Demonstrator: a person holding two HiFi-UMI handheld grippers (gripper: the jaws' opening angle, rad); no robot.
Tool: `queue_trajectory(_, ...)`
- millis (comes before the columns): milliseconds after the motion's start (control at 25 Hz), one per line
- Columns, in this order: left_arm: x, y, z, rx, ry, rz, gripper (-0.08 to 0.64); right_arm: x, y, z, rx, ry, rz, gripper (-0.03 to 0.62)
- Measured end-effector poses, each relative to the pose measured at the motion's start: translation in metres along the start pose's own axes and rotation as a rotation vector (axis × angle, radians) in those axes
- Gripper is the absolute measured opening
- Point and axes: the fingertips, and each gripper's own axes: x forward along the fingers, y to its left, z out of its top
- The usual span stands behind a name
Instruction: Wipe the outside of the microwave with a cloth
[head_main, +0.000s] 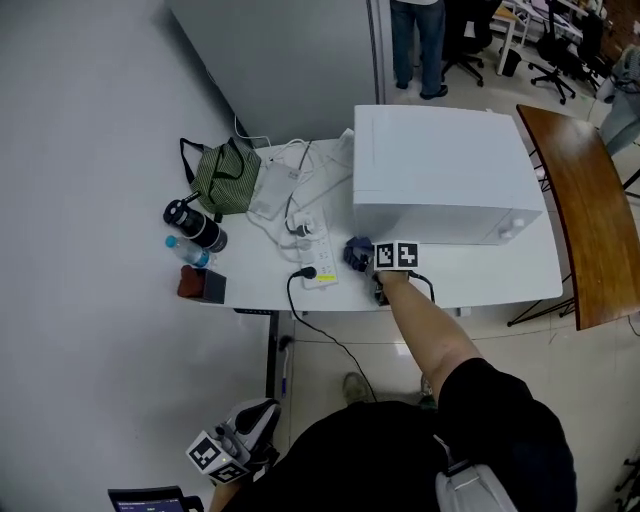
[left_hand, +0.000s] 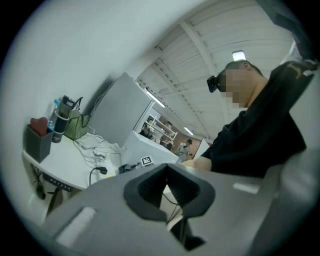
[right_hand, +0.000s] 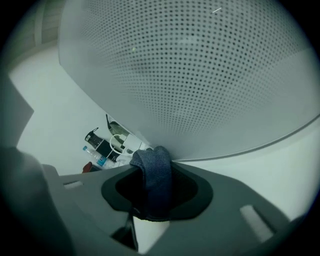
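Microwave (head_main: 440, 170), white, stands on the right part of the white table (head_main: 480, 275). Right gripper (head_main: 378, 262) clamps a blue cloth (right_hand: 156, 180) between its jaws, and the cloth presses against the perforated left wall of the microwave at its near corner. Left gripper (left_hand: 166, 167) hangs low at near left, well apart from the table, its jaws together on nothing. Power strip (head_main: 315, 262) lies just left of the cloth.
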Motion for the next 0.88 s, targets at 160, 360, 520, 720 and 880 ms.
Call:
queue_trajectory(160,0.010,-0.005,-0.005,-0.006,0.015,0.000,0.003,-0.016,-0.022,0.007,0.012,-0.026,-0.022,0.137)
queue_trajectory(360,0.073,-0.042,-0.014,0.019,0.059,-0.067,0.003,-0.096,-0.098,0.021,0.052,-0.082,-0.055,0.137)
queue_trajectory(520,0.146,-0.091,-0.032,0.018,0.104,-0.157,0.003,-0.201,-0.197,0.039,0.078,-0.148,-0.147,0.137)
queue_trajectory(720,0.222,-0.150,-0.042,0.053,0.146,-0.254,0.003,-0.327,-0.306,0.063,0.126,-0.251,-0.286,0.137)
queue_trajectory(880,0.250,-0.179,-0.041,0.101,0.173,-0.279,0.003,-0.384,-0.326,0.087,0.121,-0.313,-0.255,0.135)
